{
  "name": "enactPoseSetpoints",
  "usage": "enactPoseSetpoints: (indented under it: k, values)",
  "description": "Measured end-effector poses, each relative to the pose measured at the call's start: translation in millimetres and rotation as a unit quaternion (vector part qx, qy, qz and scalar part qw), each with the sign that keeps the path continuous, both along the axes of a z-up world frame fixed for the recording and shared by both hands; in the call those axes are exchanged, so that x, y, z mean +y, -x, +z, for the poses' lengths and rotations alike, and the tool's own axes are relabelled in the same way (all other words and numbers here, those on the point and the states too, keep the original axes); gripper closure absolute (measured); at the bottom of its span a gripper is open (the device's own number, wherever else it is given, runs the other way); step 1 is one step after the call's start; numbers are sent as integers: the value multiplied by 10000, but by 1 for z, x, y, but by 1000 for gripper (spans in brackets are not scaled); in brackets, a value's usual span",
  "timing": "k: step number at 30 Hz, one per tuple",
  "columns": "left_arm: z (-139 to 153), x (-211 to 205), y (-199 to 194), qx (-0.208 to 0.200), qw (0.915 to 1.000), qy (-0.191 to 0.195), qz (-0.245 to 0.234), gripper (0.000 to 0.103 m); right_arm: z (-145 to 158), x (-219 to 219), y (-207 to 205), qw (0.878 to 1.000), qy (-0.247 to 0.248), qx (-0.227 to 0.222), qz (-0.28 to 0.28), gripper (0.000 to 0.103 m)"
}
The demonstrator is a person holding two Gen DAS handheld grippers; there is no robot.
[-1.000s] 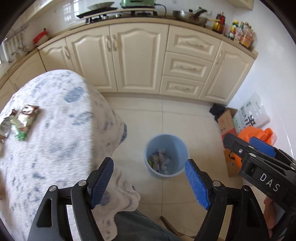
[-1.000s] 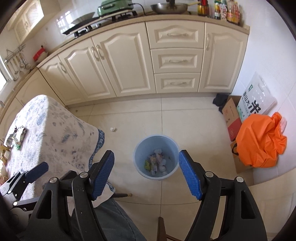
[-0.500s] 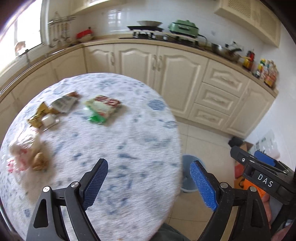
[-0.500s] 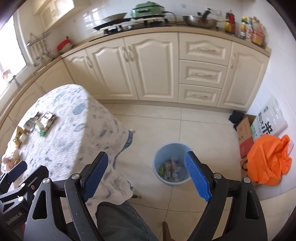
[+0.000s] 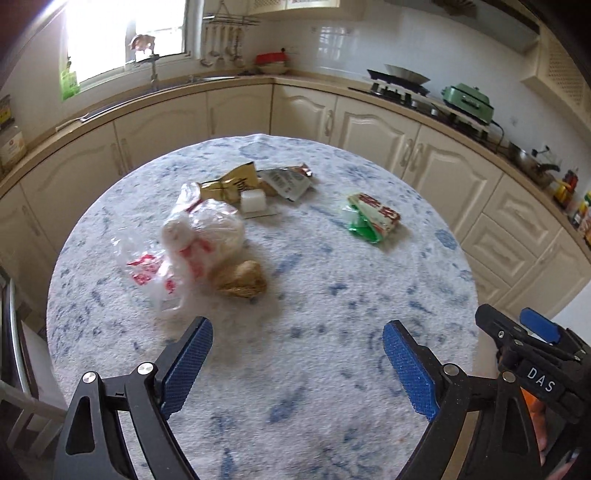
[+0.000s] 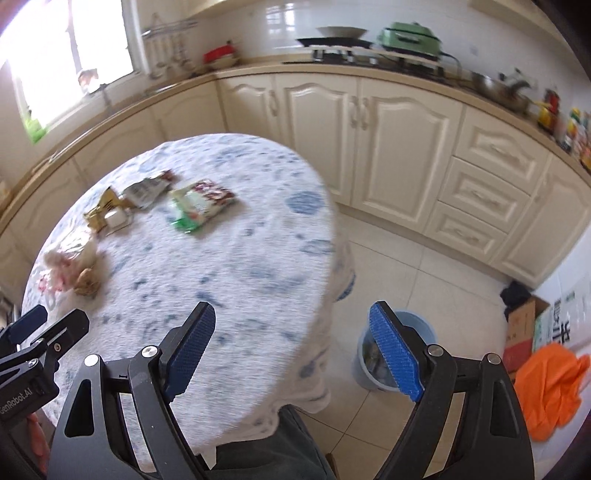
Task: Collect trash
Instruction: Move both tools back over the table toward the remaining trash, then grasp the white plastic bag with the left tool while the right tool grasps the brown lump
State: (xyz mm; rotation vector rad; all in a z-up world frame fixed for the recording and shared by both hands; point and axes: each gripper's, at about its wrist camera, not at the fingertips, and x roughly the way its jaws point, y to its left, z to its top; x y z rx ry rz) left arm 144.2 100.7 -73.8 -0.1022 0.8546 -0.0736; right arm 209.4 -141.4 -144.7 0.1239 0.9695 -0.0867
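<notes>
Overhead, left tongs (image 5: 297,354) agape, three wrappers (image 5: 373,217), one plastic bag (image 5: 192,247)

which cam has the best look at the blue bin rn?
Right wrist. The blue bin stands on the floor beside the table, though the right tool's finger hides part of it and its contents are blurred. The left wrist view shows none of it; the tabletop fills that frame.

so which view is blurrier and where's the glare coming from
Right wrist view is blurrier: the green and red wrapper and the tablecloth print are smeared by motion. Left wrist view is sharper, soft only around the clear plastic bag. In both views glare comes from the blown-out window at upper left.
</notes>
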Motion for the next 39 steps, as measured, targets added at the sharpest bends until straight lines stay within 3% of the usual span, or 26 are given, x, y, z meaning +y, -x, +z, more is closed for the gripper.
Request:
enactPoseSetpoints:
  k: [11, 24, 26, 30, 36, 39]
  values:
    - [-1, 64, 17, 254, 9950, 72, 966, 12, -5, 93, -24, 9909, -31, 64, 1348, 14]
    - [-11, 146, 8, 517, 9803, 300, 1880, 11, -33, 202, -59, 9624, 356, 307, 2676, 14]
    - [-11, 152, 8, 529, 9793, 336, 1925, 11, -37, 208, -62, 9597, 384, 290, 2770, 21]
    - [-10, 153, -1, 521, 9803, 348, 1875, 11, -46, 211, -70, 9559, 75, 348, 2914, 58]
    - [-4, 135, -31, 427, 9885, 299, 1423, 11, -44, 194, -73, 9598, 4, 329, 2789, 58]
    - [3, 120, -52, 335, 9932, 250, 1089, 3, -39, 173, -80, 9667, -43, 269, 2546, 58]
